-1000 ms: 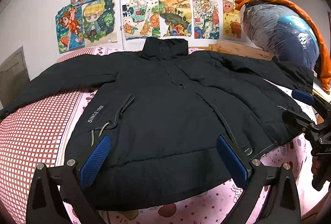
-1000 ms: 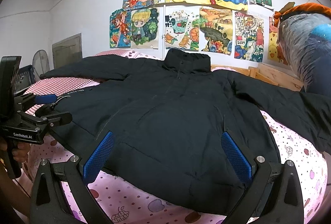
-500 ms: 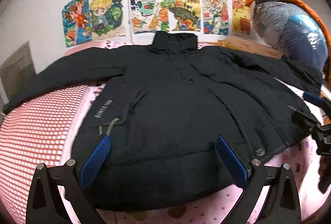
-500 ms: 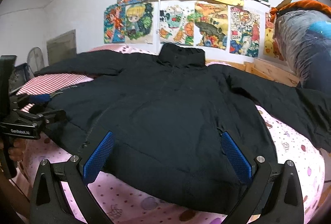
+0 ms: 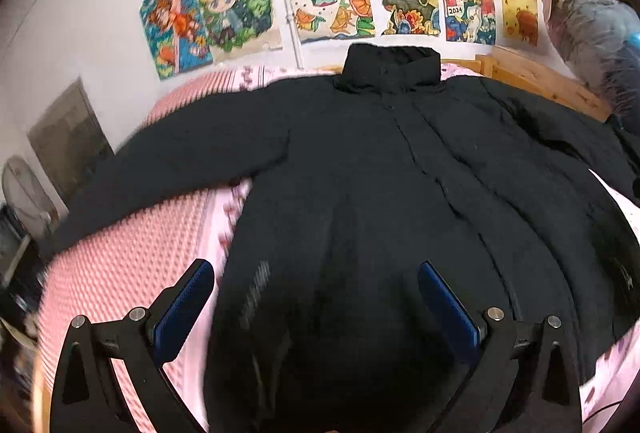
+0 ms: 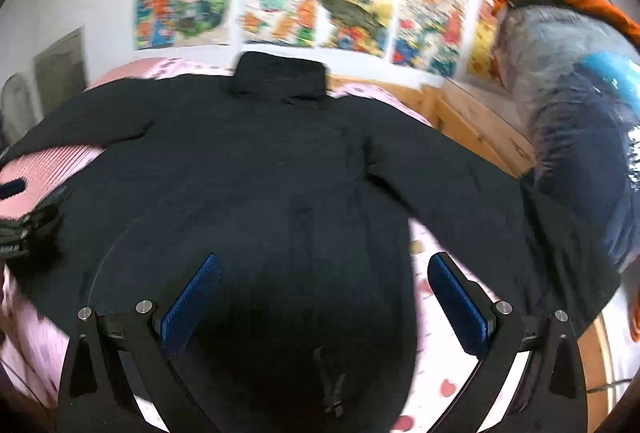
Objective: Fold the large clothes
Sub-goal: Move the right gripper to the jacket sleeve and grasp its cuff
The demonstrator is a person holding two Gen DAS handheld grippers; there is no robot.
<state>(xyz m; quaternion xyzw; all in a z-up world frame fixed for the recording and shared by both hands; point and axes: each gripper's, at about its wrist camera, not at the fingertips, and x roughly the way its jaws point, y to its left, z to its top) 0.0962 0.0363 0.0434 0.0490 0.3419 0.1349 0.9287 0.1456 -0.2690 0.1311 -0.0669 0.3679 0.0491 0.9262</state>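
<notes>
Fingers (image 5: 182,307) spread above black jacket (image 5: 380,193); pink bed (image 5: 136,265), drawings (image 5: 332,1) on wall.

Between our left tongs (image 5: 316,307) the black jacket (image 5: 380,193) filled the gap, with bare pink bedding (image 5: 132,265) open leftward. Right of our right tongs (image 6: 324,299), a bulky wrapped bundle (image 6: 576,121) and wooden frame (image 6: 476,125) blocked passage.

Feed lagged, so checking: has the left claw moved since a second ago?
Yes. The left claw has pushed forward over the jacket and toward its left edge; the wall drawings loom larger.
</notes>
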